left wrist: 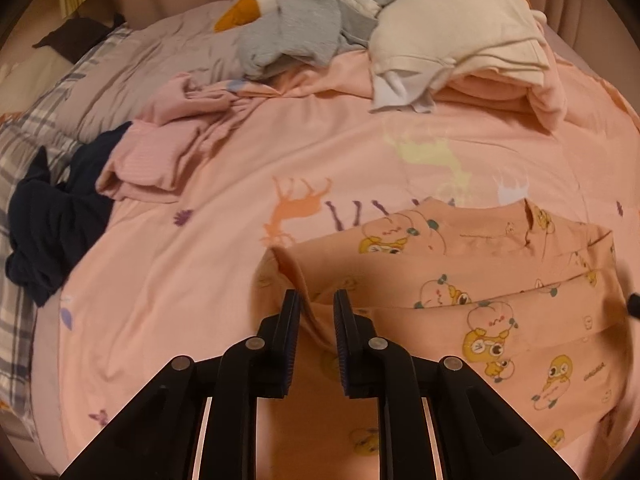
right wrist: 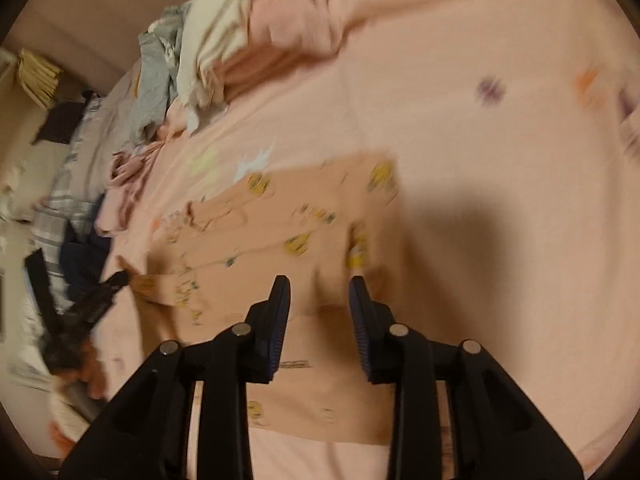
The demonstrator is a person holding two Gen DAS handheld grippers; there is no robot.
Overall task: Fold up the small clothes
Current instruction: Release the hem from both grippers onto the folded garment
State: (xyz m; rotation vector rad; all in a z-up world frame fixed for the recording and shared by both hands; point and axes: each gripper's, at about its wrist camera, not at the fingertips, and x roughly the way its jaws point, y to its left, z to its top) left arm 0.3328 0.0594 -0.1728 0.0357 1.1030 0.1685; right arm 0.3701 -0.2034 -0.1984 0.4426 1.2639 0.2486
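Note:
A small orange garment printed with yellow cartoon ducks [left wrist: 472, 280] lies partly folded on the pink bedspread [left wrist: 192, 280]. My left gripper [left wrist: 316, 300] hovers over its left fold; the jaws stand a little apart with a fabric edge between them. In the right wrist view, blurred by motion, the same garment [right wrist: 280, 232] lies flat. My right gripper [right wrist: 319, 286] is open above its near part and holds nothing. The left gripper [right wrist: 116, 280] shows there at the garment's left edge.
A pink ribbed garment [left wrist: 168, 148] and a dark navy one [left wrist: 52, 220] lie at the left. A grey garment [left wrist: 304, 28], a cream one [left wrist: 452, 28] and a plush duck [left wrist: 256, 4] sit at the head of the bed. A plaid pillow [left wrist: 24, 152] lies at far left.

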